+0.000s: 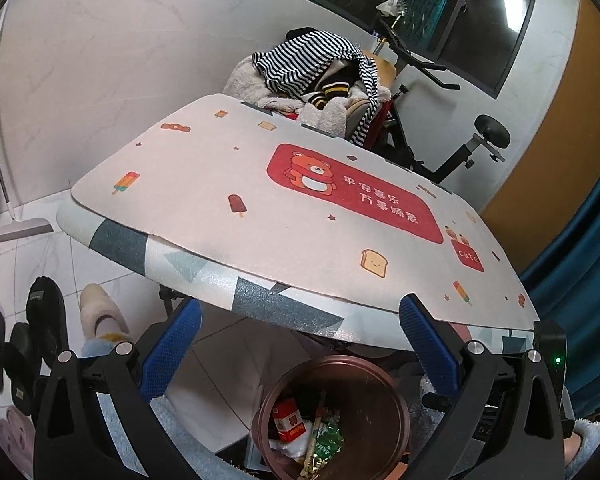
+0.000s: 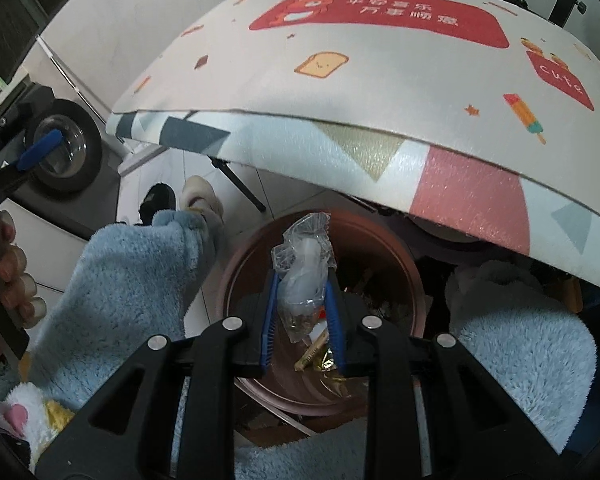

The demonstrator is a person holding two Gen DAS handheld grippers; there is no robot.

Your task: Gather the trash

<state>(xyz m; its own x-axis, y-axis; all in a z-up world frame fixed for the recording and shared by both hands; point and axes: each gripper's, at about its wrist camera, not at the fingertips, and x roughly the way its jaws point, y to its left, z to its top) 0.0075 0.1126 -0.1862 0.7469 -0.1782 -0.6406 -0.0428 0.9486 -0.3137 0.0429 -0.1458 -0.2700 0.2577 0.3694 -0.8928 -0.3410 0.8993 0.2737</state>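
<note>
Over the bin: the right gripper [image 2: 302,280] points steeply down above the brown round trash bin [image 2: 404,264], which stands on the floor at the near edge of the tabletop [image 2: 340,92], between the person's knees in blue fleece.
Right gripper state: its blue pads are clamped on a crumpled clear plastic wrapper [image 2: 304,276], which sticks up past the fingertips and hangs a little below them.
Left gripper state: the left gripper [image 1: 300,344] has its jaws wide apart with nothing between them; it hangs off to the side, its view taking in the bin [image 1: 396,400] from above.
Bin contents: a red carton [image 1: 288,420], a green wrapper [image 1: 328,440] and other scraps already lie at the bottom.
Tabletop: the patterned mat looks bare of trash in both views, so this is probably one of the last pieces.
Step in hand: release over the bin mouth.
Risk, cling: thin film may stick to a pad when the jaws part and come back up with the gripper.
Risk, drift: the wrapper is light, and let go too high or near the rim it could flutter onto the floor or a knee.
Risk, collision: the tabletop edge overhangs the bin, so a careless lift could knock it.
</note>
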